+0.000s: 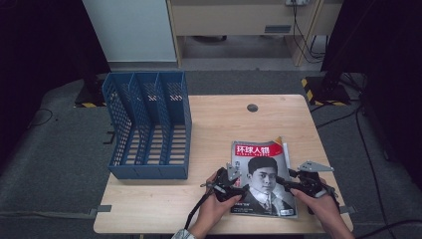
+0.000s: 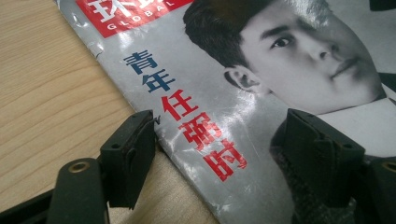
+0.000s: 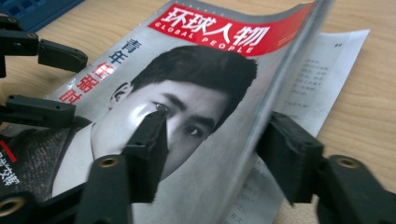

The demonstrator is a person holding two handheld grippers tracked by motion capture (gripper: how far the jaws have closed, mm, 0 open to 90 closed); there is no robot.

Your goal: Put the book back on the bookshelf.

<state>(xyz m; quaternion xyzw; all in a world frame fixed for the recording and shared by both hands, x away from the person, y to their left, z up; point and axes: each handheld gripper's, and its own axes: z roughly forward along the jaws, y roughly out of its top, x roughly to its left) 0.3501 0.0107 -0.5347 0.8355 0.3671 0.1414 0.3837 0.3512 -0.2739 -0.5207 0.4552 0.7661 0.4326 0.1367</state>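
A magazine (image 1: 263, 177) with a red title band and a black-and-white portrait lies flat on the wooden table (image 1: 219, 119), near the front right. My left gripper (image 1: 239, 189) sits at its left edge, open. In the left gripper view (image 2: 222, 128) one jaw rests off the edge over bare wood and the other over the cover (image 2: 224, 93). My right gripper (image 1: 287, 184) is at the right edge, open. In the right gripper view (image 3: 219, 128) the cover's (image 3: 196, 88) right edge is curled up between its jaws without being pressed, baring an inner page (image 3: 322, 70).
A blue slotted file rack (image 1: 149, 124) stands on the table's left half, with its corner (image 3: 32, 11) in the right gripper view. A round cable hole (image 1: 252, 107) sits near the far edge. The left gripper's jaws (image 3: 51, 81) reach in at that view's left.
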